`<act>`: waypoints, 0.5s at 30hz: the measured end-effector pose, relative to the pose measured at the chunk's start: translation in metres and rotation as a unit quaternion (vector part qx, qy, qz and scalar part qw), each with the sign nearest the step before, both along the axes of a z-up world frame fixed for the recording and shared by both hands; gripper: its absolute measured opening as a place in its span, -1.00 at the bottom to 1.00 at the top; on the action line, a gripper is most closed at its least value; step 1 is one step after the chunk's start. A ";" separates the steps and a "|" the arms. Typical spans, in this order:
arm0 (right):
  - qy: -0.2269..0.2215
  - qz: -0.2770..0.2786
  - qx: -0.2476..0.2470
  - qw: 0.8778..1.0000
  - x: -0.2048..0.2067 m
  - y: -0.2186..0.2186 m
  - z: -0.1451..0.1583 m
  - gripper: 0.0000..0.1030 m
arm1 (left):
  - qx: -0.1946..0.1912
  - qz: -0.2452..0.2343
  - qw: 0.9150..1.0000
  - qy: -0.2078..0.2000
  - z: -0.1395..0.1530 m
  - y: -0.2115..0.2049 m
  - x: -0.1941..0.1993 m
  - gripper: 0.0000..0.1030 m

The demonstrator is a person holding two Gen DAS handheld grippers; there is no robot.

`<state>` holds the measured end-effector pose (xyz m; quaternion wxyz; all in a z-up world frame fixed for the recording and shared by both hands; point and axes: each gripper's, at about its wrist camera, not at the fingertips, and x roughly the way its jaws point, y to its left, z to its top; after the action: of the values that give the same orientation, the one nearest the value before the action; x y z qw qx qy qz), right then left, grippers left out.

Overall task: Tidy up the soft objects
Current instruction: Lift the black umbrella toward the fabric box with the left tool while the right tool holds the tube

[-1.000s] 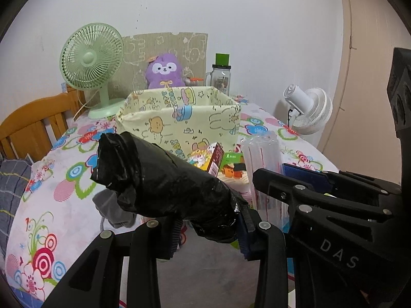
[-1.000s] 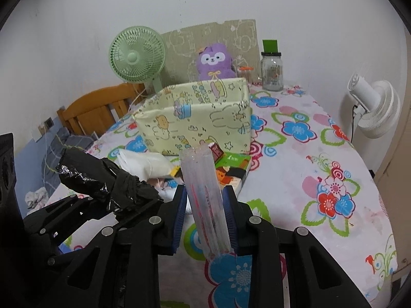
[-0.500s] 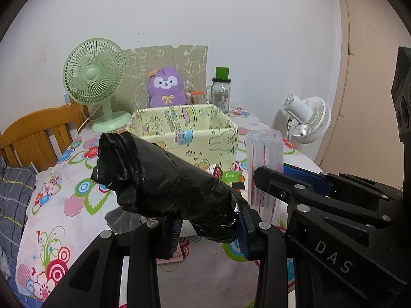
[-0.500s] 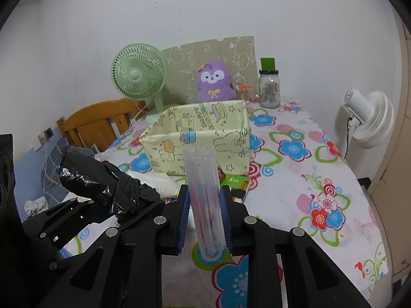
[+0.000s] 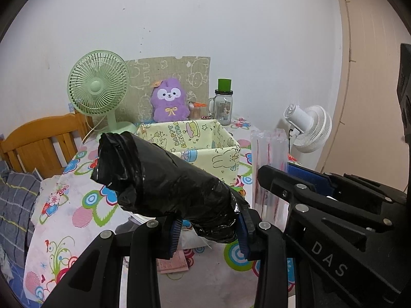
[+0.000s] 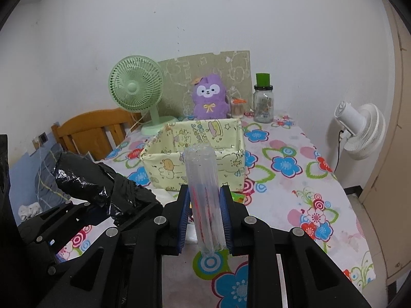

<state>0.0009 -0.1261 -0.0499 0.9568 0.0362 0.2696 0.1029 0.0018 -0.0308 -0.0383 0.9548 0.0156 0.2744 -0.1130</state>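
Black roll: my left claw [image 5: 209,227] is clamped on the near end of the black plastic roll [image 5: 164,179]; the rest sticks out ahead and to the left, in the air over the surface [image 5: 77,205].
Clear pack: my right claw [image 6: 205,220] is clamped on the clear straw pack [image 6: 204,192], which stands nearly upright between the blue pads.
What changed: a second ago both loads sat low, level with the box's front wall; now both views look down over its rim into the box, so I have carried both up. The right claw's grip tightened a little on the way.
Box: the yellow cartoon box [image 6: 228,161] is open-topped, just beyond both loads, and what I see of its inside looks empty.
Left behind: a white bag [image 5: 190,238] and a pink packet [image 5: 172,264] lie on the surface under the left claw.
Meaning: I judge both items now high enough to pass the front rim; next is forward over the opening, then release. Neither is in yet.
Risk: the long roll may catch the near wall.
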 end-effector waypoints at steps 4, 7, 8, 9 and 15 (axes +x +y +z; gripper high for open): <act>-0.006 0.001 -0.003 1.000 0.001 0.002 0.005 -0.48 | -0.002 0.003 1.000 -0.002 0.004 0.002 0.003 -0.29; -0.009 0.002 -0.003 1.000 0.003 0.003 0.009 -0.48 | -0.001 0.005 1.000 -0.005 0.008 0.003 0.004 -0.29; -0.010 0.002 -0.002 1.000 0.003 0.003 0.010 -0.48 | 0.000 0.006 1.000 -0.008 0.010 0.003 0.005 -0.29; -0.012 0.003 -0.002 1.000 0.004 0.004 0.011 -0.48 | 0.000 0.007 1.000 -0.009 0.011 0.003 0.004 -0.29; -0.022 -0.001 -0.004 1.000 0.008 0.009 0.018 -0.48 | 0.005 0.013 1.000 -0.018 0.017 0.006 0.008 -0.29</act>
<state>0.0087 -0.1171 -0.0320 0.9628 0.0307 0.2486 0.1018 0.0103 -0.0250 -0.0211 0.9609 0.0190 0.2579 -0.0990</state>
